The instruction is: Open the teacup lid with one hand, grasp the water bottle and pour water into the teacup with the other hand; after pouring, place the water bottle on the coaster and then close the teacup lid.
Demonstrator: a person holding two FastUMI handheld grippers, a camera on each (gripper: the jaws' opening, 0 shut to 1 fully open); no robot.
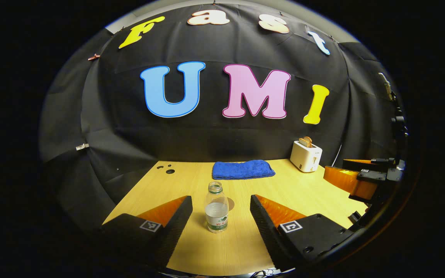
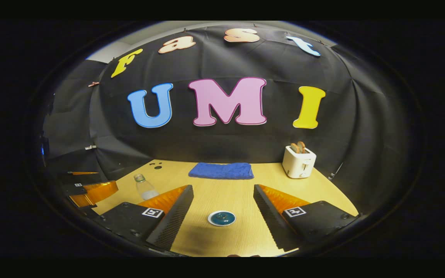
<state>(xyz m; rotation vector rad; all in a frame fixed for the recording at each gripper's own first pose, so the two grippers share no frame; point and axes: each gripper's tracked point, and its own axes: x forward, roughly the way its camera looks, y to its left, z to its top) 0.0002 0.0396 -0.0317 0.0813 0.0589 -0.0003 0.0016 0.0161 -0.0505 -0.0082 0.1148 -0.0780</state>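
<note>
In the left gripper view a clear water bottle (image 1: 216, 210), uncapped and about half full with a green and white label, stands upright on the wooden table (image 1: 315, 189). My left gripper (image 1: 220, 199) is open, one finger on each side of the bottle, neither touching it. A brown coaster (image 1: 231, 204) peeks out just behind the bottle. In the right gripper view the teacup (image 2: 221, 218), seen from above with its blue lid on, sits low between the fingers of my open right gripper (image 2: 222, 188). The bottle (image 2: 145, 188) stands off to the left there.
A folded blue towel (image 1: 243, 169) lies at the back of the table, and a white toaster (image 1: 305, 155) with bread stands at the back right. Small holes (image 1: 169, 171) mark the table's far left. The right gripper (image 1: 361, 179) shows at the right edge.
</note>
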